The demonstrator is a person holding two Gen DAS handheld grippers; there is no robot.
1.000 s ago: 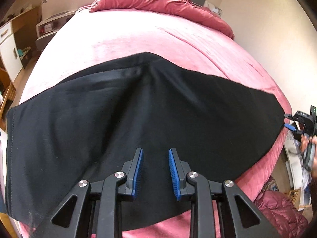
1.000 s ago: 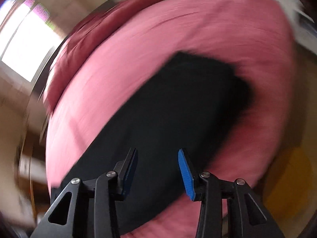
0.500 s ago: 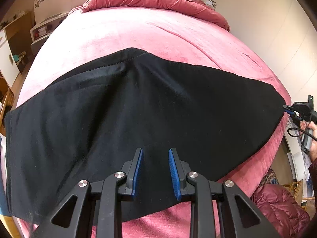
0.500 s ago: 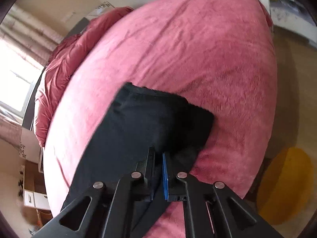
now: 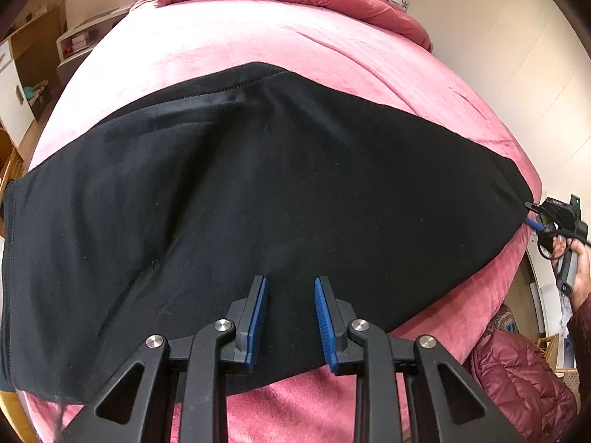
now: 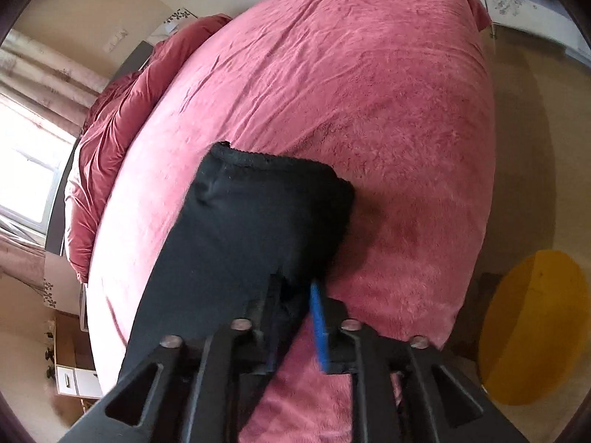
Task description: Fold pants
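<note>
Black pants (image 5: 258, 203) lie spread across a pink bed (image 5: 295, 44), their length running left to right along its near side, with the stitched edge at the far left and one leg end reaching the right edge. The left gripper (image 5: 289, 317) hangs over the near edge of the cloth at about mid-length, its blue-padded jaws apart and holding nothing. The right gripper (image 6: 295, 317) sits at the leg end (image 6: 280, 199), where the cuff is bunched and lifted off the cover; a fold of dark cloth lies between its jaws, which look nearly closed on it, though a narrow gap shows beside the blue pad, so the hold appears light rather than firm. In the left wrist view the same tool shows at the far right, in the person's hand (image 5: 576, 258), touching the tip of the leg. The fabric looks like a soft, matte knit, light and limp: it should drape and crease wherever it is raised, cling a little to the plush cover, and sag between two holding points. A sound hold would take the doubled hem of the cuff, both layers together, while the other tool takes the near edge or the waistband, so the leg can be carried over without one layer sliding away.
</note>
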